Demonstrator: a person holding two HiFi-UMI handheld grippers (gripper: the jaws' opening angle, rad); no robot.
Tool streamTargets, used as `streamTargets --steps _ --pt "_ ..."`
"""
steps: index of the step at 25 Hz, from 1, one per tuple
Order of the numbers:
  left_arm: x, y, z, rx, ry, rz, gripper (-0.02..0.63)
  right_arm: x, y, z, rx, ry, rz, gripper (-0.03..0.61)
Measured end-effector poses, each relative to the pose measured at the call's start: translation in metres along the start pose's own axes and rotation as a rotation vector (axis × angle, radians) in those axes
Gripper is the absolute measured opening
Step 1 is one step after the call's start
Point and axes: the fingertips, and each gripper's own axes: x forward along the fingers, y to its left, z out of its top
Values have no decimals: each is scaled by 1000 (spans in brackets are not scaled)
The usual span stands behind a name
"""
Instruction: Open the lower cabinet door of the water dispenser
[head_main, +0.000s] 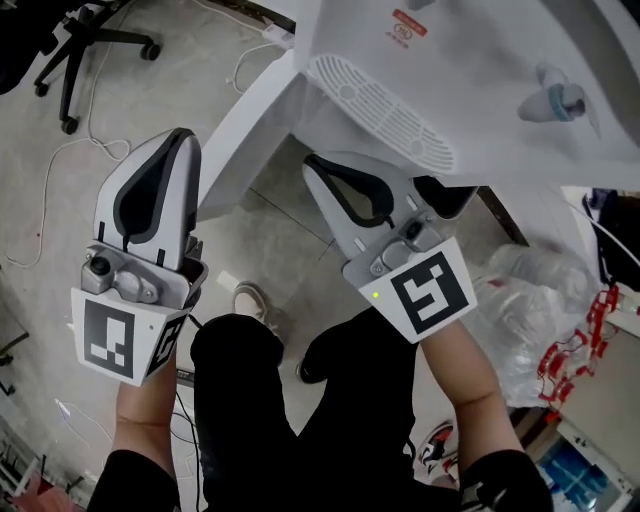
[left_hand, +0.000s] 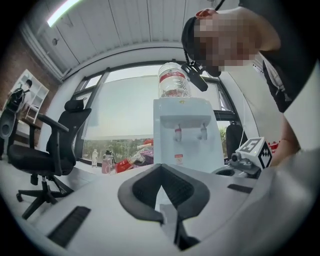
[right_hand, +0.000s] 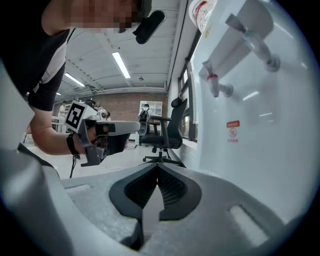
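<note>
The white water dispenser (head_main: 470, 70) stands right in front of me, its drip grille (head_main: 382, 100) seen from above. In the left gripper view the water dispenser (left_hand: 181, 135) is a short way ahead, with a bottle (left_hand: 173, 80) on top and two taps; its lower cabinet door is hidden behind the jaws. My left gripper (head_main: 183, 140) is held off the dispenser's left side, shut and empty. My right gripper (head_main: 315, 165) is just under the grille at the dispenser's front, also shut with nothing in it. In the right gripper view the dispenser's front (right_hand: 250, 120) is close on the right.
A black office chair (head_main: 80, 40) stands at the far left, with a white cable (head_main: 90, 140) lying on the floor. Plastic bags (head_main: 530, 300) lie to the right of the dispenser. My own legs and shoes (head_main: 250, 298) are below the grippers.
</note>
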Motion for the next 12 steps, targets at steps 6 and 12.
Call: streamTargets --steps 6,12 --pt "13 -18 20 -50 23 -10 8 -36 -26 16 15 70 -166 5" --pt "21 -50 63 -139 46 -40 8 -78 -29 67 55 89 -246 5"
